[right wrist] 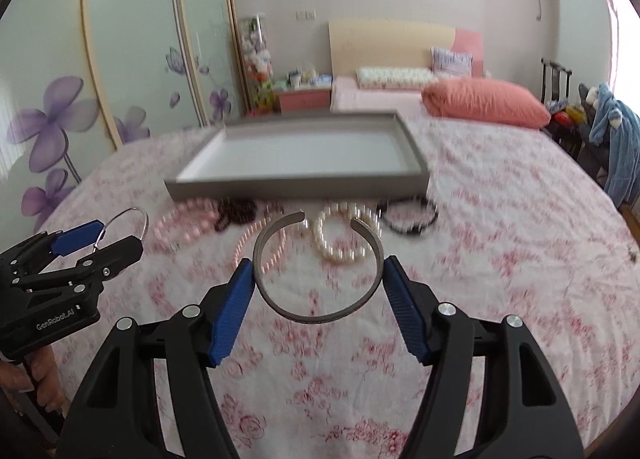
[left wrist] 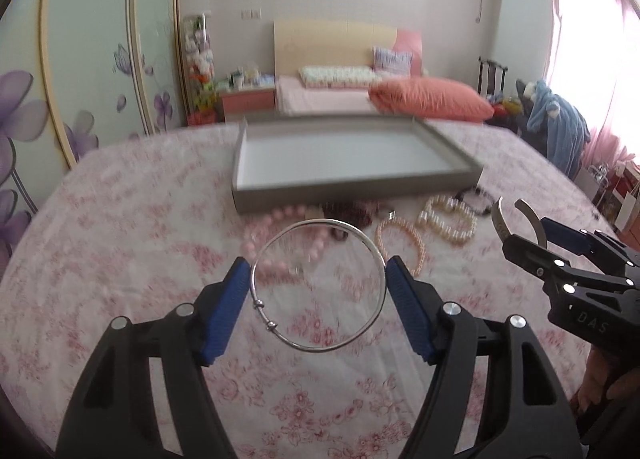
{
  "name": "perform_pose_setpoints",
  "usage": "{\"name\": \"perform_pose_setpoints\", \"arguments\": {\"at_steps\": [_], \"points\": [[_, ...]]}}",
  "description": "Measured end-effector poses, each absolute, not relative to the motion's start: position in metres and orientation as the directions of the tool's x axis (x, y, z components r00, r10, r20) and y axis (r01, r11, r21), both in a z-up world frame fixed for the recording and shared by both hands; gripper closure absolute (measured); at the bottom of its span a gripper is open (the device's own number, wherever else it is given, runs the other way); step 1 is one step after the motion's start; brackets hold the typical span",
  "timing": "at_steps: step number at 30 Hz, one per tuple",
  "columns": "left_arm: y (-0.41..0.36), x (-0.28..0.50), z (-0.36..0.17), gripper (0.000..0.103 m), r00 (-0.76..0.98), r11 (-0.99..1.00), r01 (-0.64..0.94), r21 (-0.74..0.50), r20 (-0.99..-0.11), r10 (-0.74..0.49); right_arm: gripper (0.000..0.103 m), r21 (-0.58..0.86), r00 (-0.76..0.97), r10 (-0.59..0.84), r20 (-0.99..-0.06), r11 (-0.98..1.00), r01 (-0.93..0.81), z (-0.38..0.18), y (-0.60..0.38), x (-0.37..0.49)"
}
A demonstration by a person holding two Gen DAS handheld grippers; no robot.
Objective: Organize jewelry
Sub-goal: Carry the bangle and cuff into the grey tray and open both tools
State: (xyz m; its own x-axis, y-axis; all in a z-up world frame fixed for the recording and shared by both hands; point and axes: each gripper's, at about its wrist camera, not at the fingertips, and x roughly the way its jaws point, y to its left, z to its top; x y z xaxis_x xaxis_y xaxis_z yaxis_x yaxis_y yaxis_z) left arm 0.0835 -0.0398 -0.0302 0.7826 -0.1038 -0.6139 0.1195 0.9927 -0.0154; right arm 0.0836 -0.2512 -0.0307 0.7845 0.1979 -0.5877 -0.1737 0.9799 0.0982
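Right gripper (right wrist: 318,279) clamps open cuff bangle (right wrist: 280,305) above floral bedsheet (right wrist: 500,259). Gray tray (right wrist: 296,185) beyond, pearl bracelet (right wrist: 340,255) just before it. Left gripper (right wrist: 102,237) holds thin silver bangle (right wrist: 138,215).

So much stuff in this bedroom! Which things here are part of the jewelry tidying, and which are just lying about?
Part of the job:
- thin silver bangle in the left gripper
- open cuff bracelet in the right gripper
- grey tray
- pearl bracelets, pink bead strand, dark bead bracelet

Just lying about:
- orange pillow
- blue garment
- nightstand

Floral wardrobe doors (left wrist: 60,99), bed (left wrist: 320,99) beyond, pink-curtained bright window (left wrist: 592,19).
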Motion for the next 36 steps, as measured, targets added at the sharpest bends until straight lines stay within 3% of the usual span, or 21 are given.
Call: {"name": "perform_pose_setpoints", "arguments": {"at_steps": [12, 22, 30, 36], "points": [[-0.040, 0.106, 0.019, 0.035, 0.871, 0.993, 0.114, 0.002, -0.481, -0.099, 0.037, 0.044, 0.885, 0.169, -0.433, 0.985, -0.166, 0.015, -0.252, 0.102], [-0.042, 0.175, 0.025, 0.035, 0.874, 0.997, 0.071, 0.020, -0.483, -0.053, 0.037, 0.010, 0.922, 0.158, -0.353, 0.986, -0.165, 0.035, -0.246, 0.156], [-0.038, 0.244, 0.007, 0.035, 0.836, 0.998, 0.054, 0.019, -0.548, -0.035, 0.037, 0.035, 0.890, 0.161, -0.426, 0.986, -0.162, 0.020, -0.240, 0.225], [-0.037, 0.296, -0.025, 0.035, 0.765, 0.998, 0.058, 0.001, -0.643, -0.044, 0.037, 0.068, 0.799, 0.186, -0.572, 0.981, -0.180, -0.014, -0.237, 0.276]]}}
